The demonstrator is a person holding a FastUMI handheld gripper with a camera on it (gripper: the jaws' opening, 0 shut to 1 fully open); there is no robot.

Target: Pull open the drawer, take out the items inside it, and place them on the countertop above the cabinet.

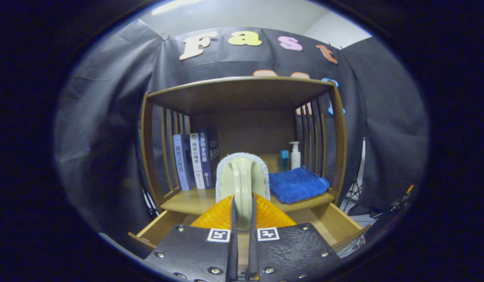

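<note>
Claw (242, 211): nearly closed, fingers pinching the brush handle
Item held: pale green scrub brush (242, 176)
Drawer (335, 223): pulled open below

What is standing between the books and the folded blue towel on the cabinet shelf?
In the gripper view, the brush held by its pale green handle in the hand-held gripper shows between the books and the blue towel; it is raised in front, not on the shelf.

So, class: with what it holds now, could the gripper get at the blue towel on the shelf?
Probably not yet. The gripper is shut on the brush by its green handle, so its fingers are full. The blue towel lies beyond them, uncovered, beside two bottles; the way is free once the brush is set down.
</note>
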